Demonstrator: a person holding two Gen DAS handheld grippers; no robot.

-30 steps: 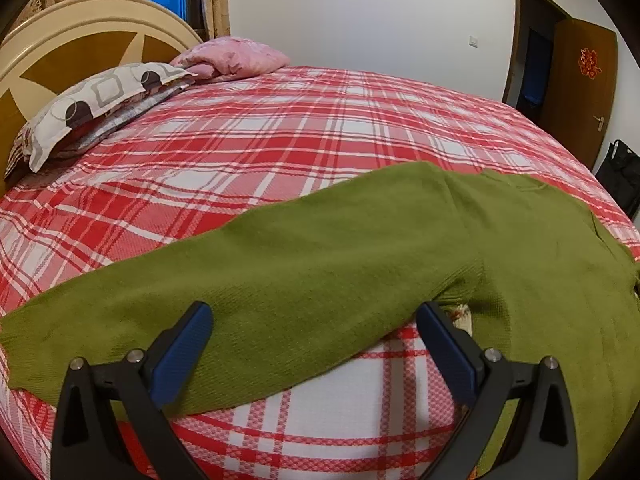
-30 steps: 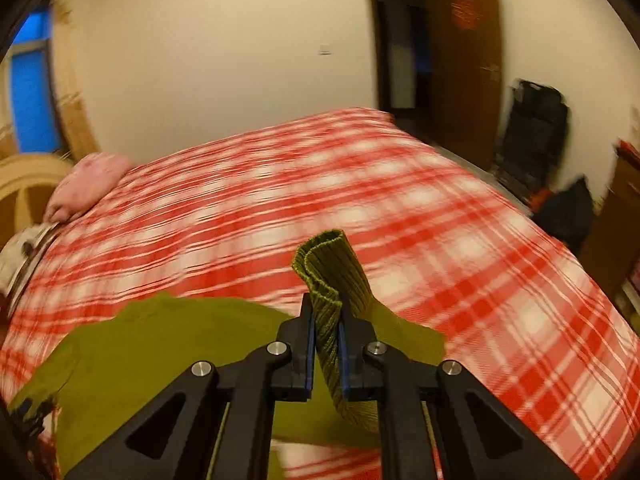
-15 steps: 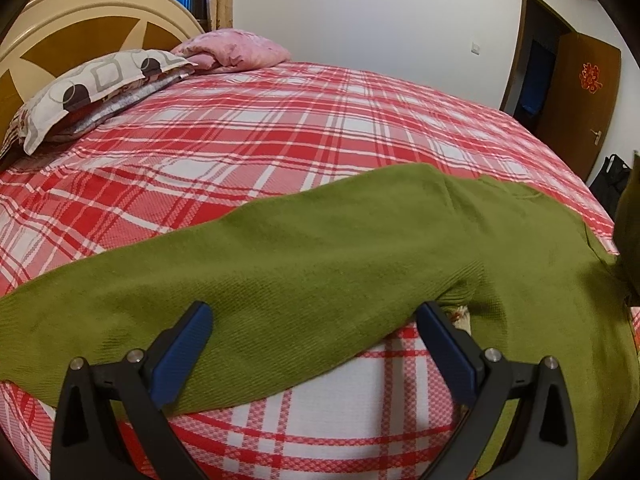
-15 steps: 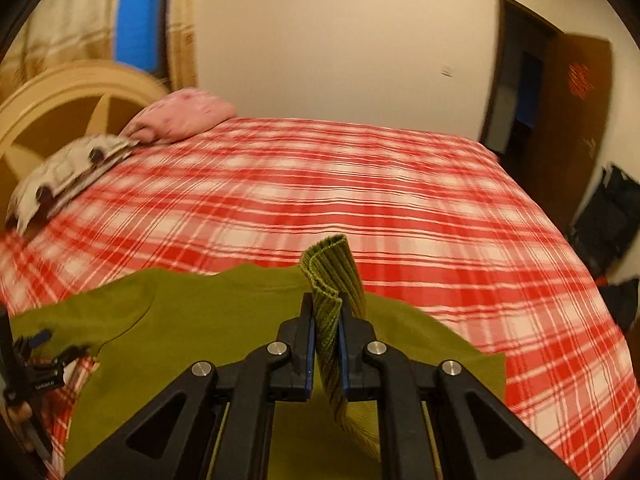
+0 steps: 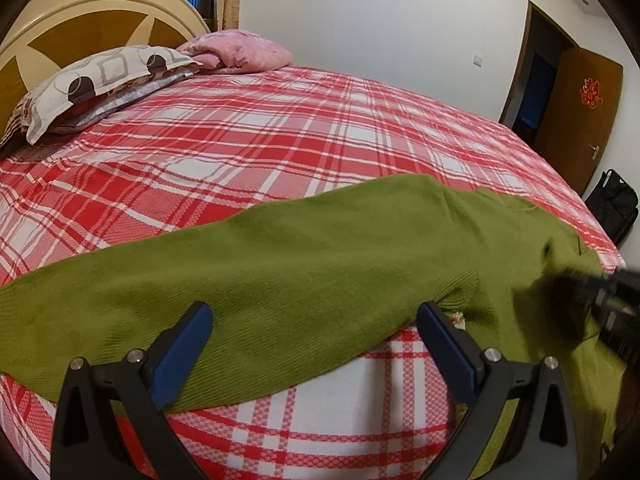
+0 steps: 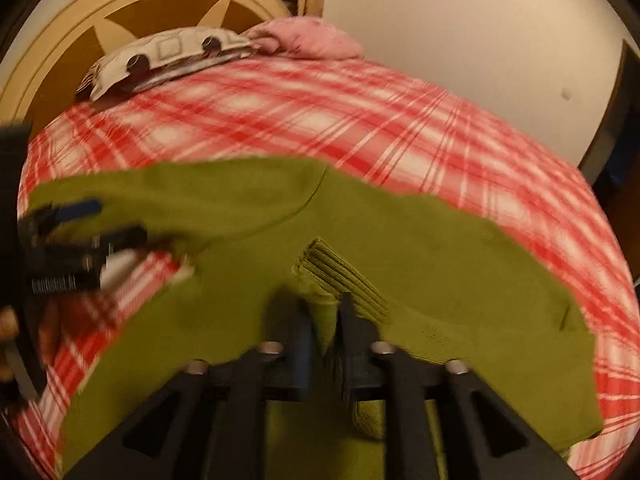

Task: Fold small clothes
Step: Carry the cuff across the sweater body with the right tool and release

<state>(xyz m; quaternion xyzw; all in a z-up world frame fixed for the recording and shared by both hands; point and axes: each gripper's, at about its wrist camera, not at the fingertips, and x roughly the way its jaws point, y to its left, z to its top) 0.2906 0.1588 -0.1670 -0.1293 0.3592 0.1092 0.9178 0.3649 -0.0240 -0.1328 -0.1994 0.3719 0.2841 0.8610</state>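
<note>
On the near part of the red-and-white plaid bedcover (image 5: pixel 320 128): olive-green knitted sweater (image 5: pixel 320 264), spread flat, one long sleeve stretched out to the left as the left wrist view shows it. Runs close to the near bed edge; hangs slightly over it at the lower right. Beyond the sweater, wide bare plaid up to the grey-patterned pillow (image 5: pixel 100 80), the pink pillow (image 5: pixel 240 52) and the rounded cream-and-brown headboard (image 5: pixel 92 24). Past the far right bed edge, open floor toward the brown wooden door (image 5: pixel 580 112) and a black bag (image 5: pixel 612 208).

Left gripper (image 5: pixel 316 340): blue-padded jaws spread wide, straddling the sleeve's lower edge, gripping nothing; contact with the knit not clear.

Right gripper (image 6: pixel 326 320): blurred, low over the sweater's body, jaws just opened to a narrow gap. Ribbed cuff (image 6: pixel 336 276) of the other sleeve slack between and ahead of the fingers, resting on the sweater, no longer pinched.
</note>
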